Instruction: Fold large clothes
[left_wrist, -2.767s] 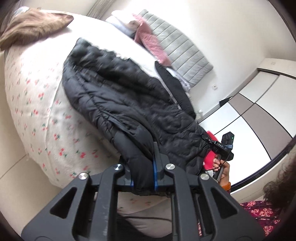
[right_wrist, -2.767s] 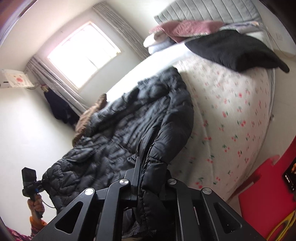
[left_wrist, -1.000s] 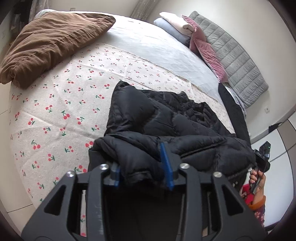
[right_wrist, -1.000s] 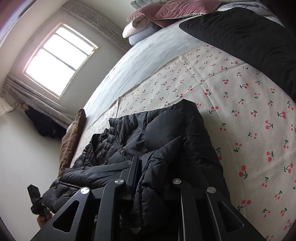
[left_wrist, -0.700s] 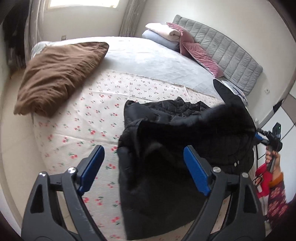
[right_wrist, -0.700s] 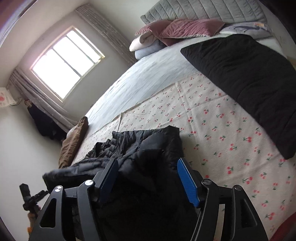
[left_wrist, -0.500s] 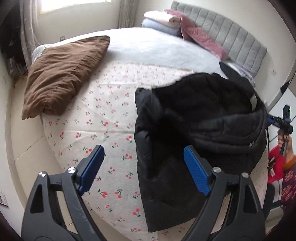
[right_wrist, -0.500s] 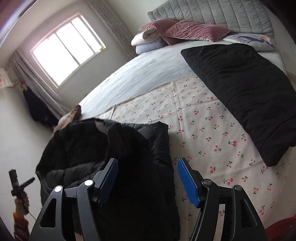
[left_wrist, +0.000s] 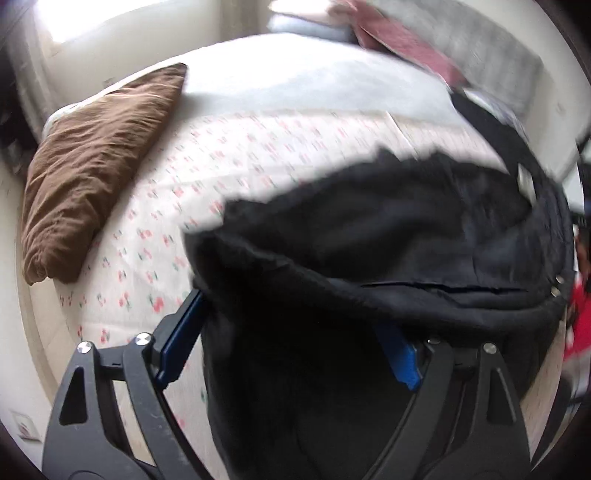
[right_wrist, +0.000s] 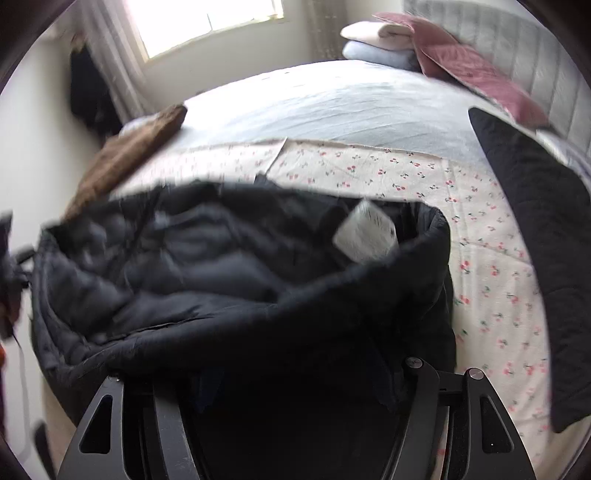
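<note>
Both claws, left (left_wrist: 291, 345) and right (right_wrist: 295, 384), stand wide, gripping nothing, having just opened; we should regrasp the jacket (left_wrist: 388, 236) at its edges to square the fold.

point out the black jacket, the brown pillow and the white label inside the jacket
black jacket (left_wrist: 388, 236), left wrist view, on its dark lining
brown pillow (left_wrist: 92, 162), left wrist view, on its middle
white label (right_wrist: 364, 234), right wrist view, on its face

A bed (right_wrist: 369, 166) with a cherry-print sheet fills the room. At 12 o'clock a bright window (right_wrist: 207, 18) with curtains (right_wrist: 110, 74); at 2 o'clock a grey padded headboard (right_wrist: 517, 55); pale walls (right_wrist: 33, 147).
</note>
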